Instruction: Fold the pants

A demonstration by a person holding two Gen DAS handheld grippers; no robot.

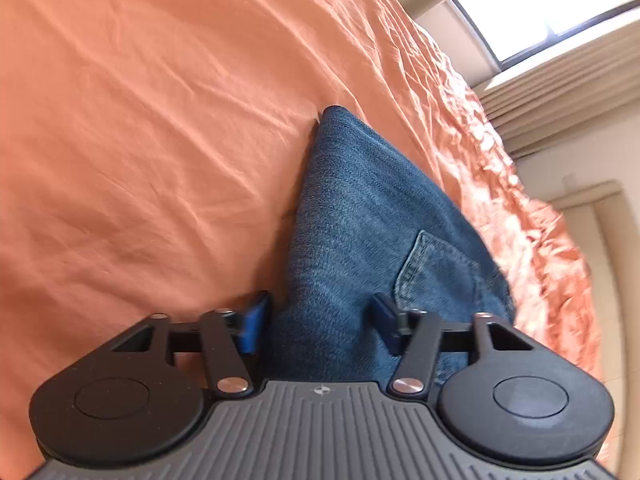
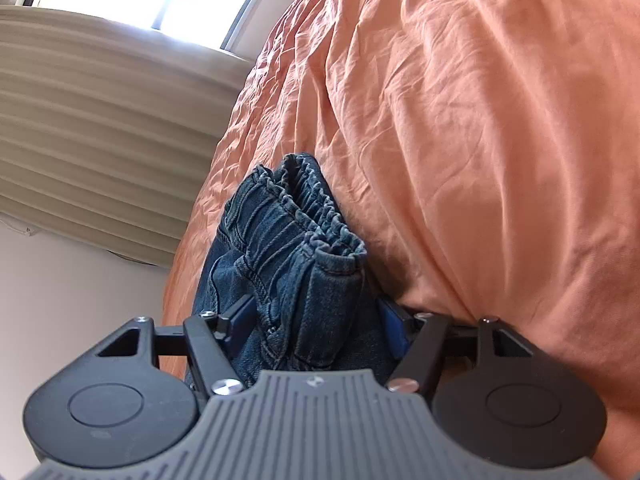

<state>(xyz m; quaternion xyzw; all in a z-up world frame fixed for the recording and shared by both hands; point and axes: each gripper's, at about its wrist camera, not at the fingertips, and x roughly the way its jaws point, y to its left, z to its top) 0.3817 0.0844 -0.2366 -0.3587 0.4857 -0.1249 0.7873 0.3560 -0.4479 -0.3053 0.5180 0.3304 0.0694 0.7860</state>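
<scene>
Blue jeans [image 1: 360,200] lie folded on an orange bed sheet [image 1: 140,120]. In the left wrist view a back pocket [image 1: 436,272] shows, and the folded denim narrows to a rounded far end. My left gripper [image 1: 318,320] has the denim between its blue pads, which press on the fold. In the right wrist view the jeans [image 2: 280,272] show their gathered elastic waistband [image 2: 320,216], bunched in layers. My right gripper [image 2: 316,322] holds this bundle, with both pads against the denim. The cloth under each gripper body is hidden.
The orange sheet [image 2: 480,120] is wrinkled and drops off at the bed's edge [image 1: 520,220]. Beyond that edge are a bright window [image 1: 540,0], beige pleated curtains [image 2: 80,120] and a pale wall [image 2: 60,280].
</scene>
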